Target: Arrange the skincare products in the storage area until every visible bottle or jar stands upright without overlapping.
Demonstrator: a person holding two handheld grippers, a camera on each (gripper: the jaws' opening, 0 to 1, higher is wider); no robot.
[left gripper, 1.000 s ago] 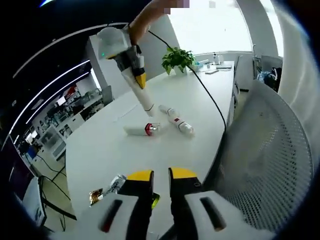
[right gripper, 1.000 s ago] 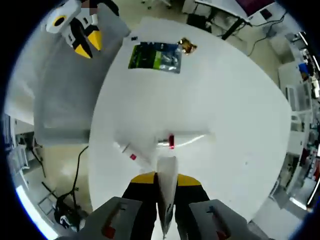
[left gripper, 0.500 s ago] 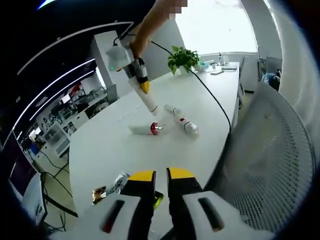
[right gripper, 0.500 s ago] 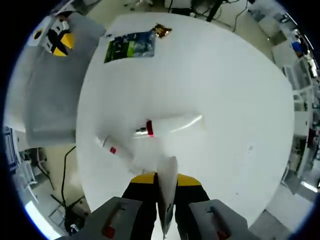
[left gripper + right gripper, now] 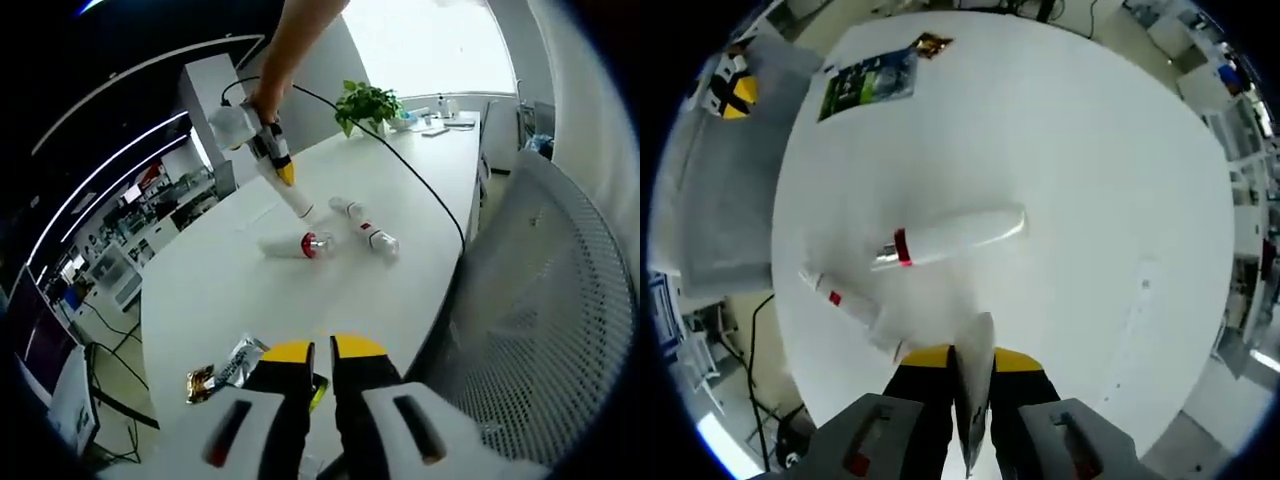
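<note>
The right gripper (image 5: 973, 358) has its yellow-tipped jaws clamped on a white tube (image 5: 974, 385), which stands up between them; in the left gripper view that gripper (image 5: 286, 178) hangs over the middle of the white table (image 5: 230, 290) with the tube (image 5: 297, 206) pointing down toward the surface. Just beneath it lie two more products on their sides — a white bottle with a red band (image 5: 945, 237) and a slimmer tube with a red label (image 5: 845, 306), set near each other toward the table's chair-side edge. The left gripper (image 5: 320, 352) waits at the near edge with its jaws narrowed to a thin slit, holding nothing. Beside it sit a green packet (image 5: 869, 82) and a small foil wrapper (image 5: 932, 43). A mesh chair (image 5: 530, 320) stands against the table edge, and a potted plant (image 5: 367, 103) at the far end.
</note>
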